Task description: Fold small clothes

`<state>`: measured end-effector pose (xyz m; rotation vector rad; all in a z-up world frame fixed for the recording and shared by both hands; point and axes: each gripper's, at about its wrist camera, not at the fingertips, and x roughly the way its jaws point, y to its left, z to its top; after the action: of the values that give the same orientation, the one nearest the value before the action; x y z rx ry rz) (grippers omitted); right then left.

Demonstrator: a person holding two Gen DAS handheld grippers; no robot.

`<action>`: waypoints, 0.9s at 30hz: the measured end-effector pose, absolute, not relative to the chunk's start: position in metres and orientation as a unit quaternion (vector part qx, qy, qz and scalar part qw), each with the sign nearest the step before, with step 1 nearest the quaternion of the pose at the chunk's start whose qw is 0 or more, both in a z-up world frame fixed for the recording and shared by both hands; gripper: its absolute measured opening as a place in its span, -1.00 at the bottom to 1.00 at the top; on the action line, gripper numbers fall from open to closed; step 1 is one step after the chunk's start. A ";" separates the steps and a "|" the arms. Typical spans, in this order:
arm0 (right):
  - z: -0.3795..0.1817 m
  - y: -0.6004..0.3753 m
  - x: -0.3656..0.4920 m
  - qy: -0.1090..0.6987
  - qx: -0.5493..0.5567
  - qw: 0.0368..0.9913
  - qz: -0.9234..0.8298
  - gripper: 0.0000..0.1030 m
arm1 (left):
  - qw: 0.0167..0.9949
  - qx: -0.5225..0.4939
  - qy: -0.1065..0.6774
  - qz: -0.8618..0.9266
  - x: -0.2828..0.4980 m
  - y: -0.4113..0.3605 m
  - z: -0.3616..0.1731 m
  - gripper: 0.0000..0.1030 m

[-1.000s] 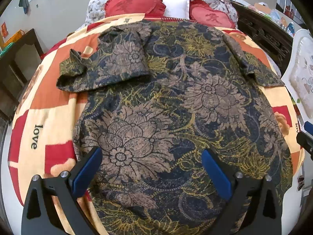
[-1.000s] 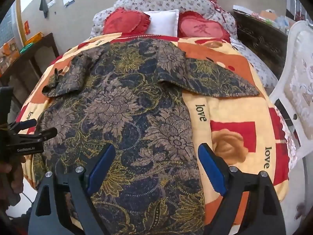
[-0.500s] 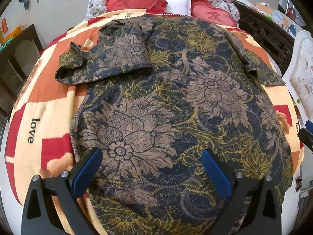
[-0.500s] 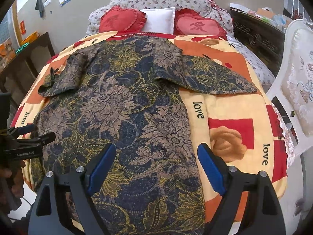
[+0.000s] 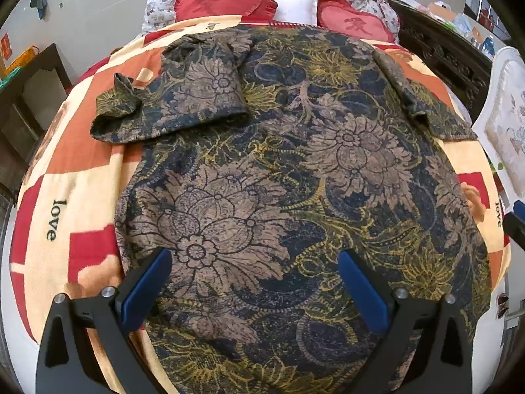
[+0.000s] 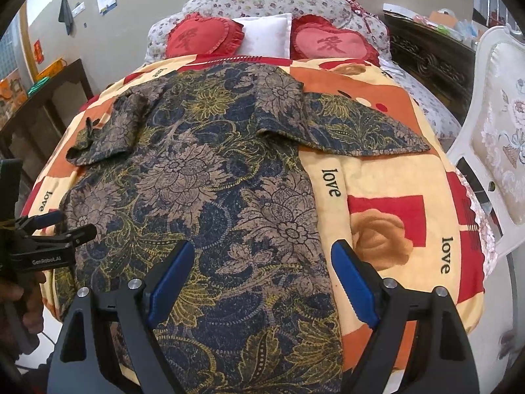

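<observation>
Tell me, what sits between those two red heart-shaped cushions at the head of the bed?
A white rectangular pillow sits between the two red heart-shaped cushions, clearest in the right wrist view.

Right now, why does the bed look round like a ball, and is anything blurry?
Left wrist view: the fisheye lens bulges the blanket and flowery shirt; dark corners frame it. Right wrist view: same bulge, sharp centre, soft lower-right edge beside the right tool.
</observation>
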<state>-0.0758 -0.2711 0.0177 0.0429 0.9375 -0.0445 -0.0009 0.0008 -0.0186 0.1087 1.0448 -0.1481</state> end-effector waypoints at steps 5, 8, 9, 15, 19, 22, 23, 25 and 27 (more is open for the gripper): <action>0.017 -0.276 -0.077 0.451 0.024 0.892 -0.021 0.51 | 0.863 0.064 0.496 -0.068 -0.002 -0.002 -0.020 0.99; 0.017 -0.276 -0.077 0.451 0.025 0.892 -0.019 0.51 | 0.862 0.061 0.498 -0.070 -0.002 -0.002 -0.021 0.99; 0.017 -0.277 -0.077 0.451 0.025 0.892 -0.019 0.51 | 0.862 0.062 0.499 -0.069 -0.001 -0.002 -0.021 0.99; 0.014 -0.275 -0.075 0.453 0.024 0.891 -0.017 0.51 | 0.860 0.059 0.502 -0.064 0.002 0.002 -0.023 0.99; 0.013 -0.273 -0.072 0.454 0.021 0.890 -0.019 0.51 | 0.861 0.055 0.501 -0.067 0.003 0.003 -0.024 0.99; 0.013 -0.271 -0.071 0.455 0.019 0.890 -0.016 0.51 | 0.863 0.048 0.497 -0.070 0.004 0.004 -0.023 0.99; 0.013 -0.271 -0.070 0.454 0.019 0.890 -0.014 0.51 | 0.864 0.047 0.496 -0.072 0.004 0.004 -0.023 0.99; 0.015 -0.269 -0.070 0.449 0.021 0.894 -0.004 0.51 | 0.866 0.048 0.493 -0.070 0.005 0.005 -0.023 0.99; 0.026 -0.264 -0.074 0.416 0.016 0.909 0.002 0.49 | 0.874 0.046 0.479 -0.068 0.004 0.005 -0.020 0.99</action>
<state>-0.0743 -0.2645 0.0257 0.0328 0.8590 0.0045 0.0040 0.0054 -0.0204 0.0953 1.0002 -0.1429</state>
